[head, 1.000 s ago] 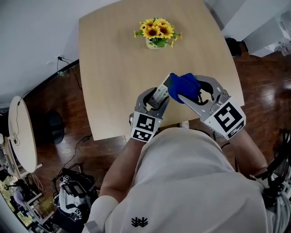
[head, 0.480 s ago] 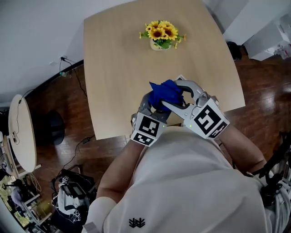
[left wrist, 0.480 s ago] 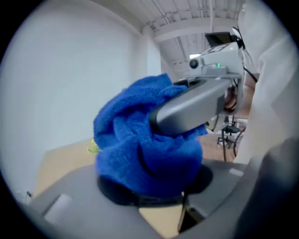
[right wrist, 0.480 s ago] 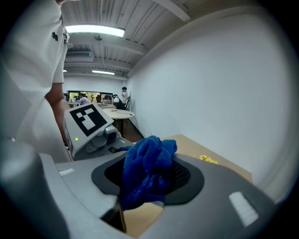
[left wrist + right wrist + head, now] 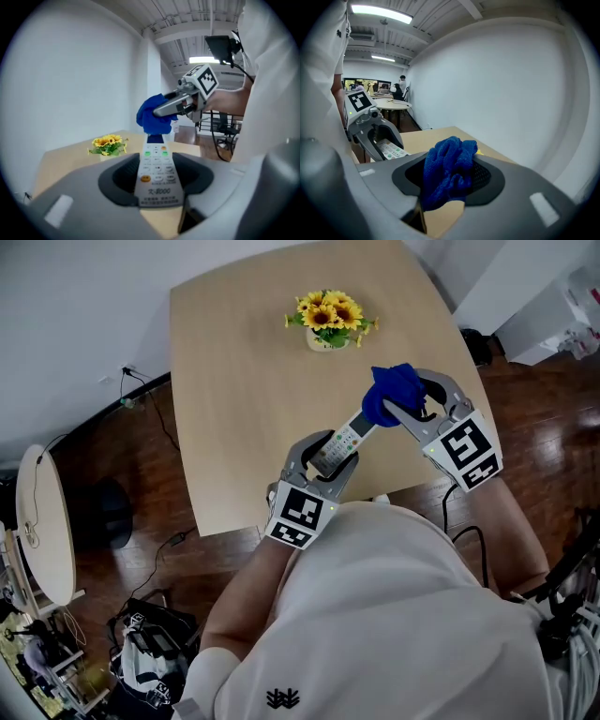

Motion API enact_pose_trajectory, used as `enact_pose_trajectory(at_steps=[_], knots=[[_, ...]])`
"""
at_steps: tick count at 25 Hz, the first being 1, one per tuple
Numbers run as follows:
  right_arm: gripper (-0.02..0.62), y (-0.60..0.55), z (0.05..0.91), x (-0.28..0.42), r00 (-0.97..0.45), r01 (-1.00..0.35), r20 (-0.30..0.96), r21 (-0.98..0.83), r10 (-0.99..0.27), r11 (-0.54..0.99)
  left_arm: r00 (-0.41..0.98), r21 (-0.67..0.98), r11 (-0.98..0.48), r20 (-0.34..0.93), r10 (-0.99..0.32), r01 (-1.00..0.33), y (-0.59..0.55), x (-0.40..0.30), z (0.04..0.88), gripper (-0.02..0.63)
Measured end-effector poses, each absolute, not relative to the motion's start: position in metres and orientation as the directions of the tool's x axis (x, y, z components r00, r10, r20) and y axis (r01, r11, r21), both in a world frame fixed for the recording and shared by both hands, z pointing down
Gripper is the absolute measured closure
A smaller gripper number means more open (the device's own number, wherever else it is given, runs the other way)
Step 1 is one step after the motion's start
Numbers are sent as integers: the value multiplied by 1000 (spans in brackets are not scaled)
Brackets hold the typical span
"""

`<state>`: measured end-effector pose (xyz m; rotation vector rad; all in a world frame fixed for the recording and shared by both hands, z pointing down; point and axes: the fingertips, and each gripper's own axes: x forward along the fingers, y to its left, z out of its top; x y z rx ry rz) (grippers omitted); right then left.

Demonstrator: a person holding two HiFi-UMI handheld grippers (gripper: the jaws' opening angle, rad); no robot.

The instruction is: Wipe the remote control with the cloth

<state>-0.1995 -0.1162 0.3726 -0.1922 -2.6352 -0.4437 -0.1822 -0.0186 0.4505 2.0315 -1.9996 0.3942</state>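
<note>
Remote control [image 5: 344, 442], cloth [image 5: 394, 390]; sunflowers [image 5: 328, 313] in pot [image 5: 318, 338]

The left gripper [image 5: 157, 183] has its jaws clamped on the near end of the remote control [image 5: 156, 164], buttons up, pointing away; at its far tip the right gripper [image 5: 163, 108], reaching in from the right, holds a bunched blue cloth [image 5: 152, 117]; sunflowers [image 5: 108, 143] stand far left on the pale surface [image 5: 65, 161].

From my station I see a pale wooden table with rounded corners [image 5: 234, 381] standing on a dark wooden plank floor [image 5: 122, 474]. On its top, toward twelve o'clock from centre, a small pale pot of yellow sunflowers [image 5: 328, 320] stands upright.
</note>
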Motion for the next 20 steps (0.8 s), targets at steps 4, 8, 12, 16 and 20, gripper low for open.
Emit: enact_pose_trajectory(at_steps=[4,8,12,16,20], knots=[[399,-118,357,-201,-900,188,432,259,61,947,15,1,-15,372,-928,-1000,-20,-186,450,371],[399,-67,336,-203,-899,287,398,222,182,932,21,6,-20,370,-929,-1000,-21,-185,450,371],[399,-6,334,-205,-855,425,405,189,323,885,30,16,-26,361,-932,-1000,-25,-185,449,373],[399,30,342,-205,-813,507,415,163,408,846,26,21,-20,333,-943,-1000,-29,-187,442,373],[399,12,351,-208,-832,468,416,174,366,866,19,22,-12,317,-948,-1000,-28,-189,439,373]])
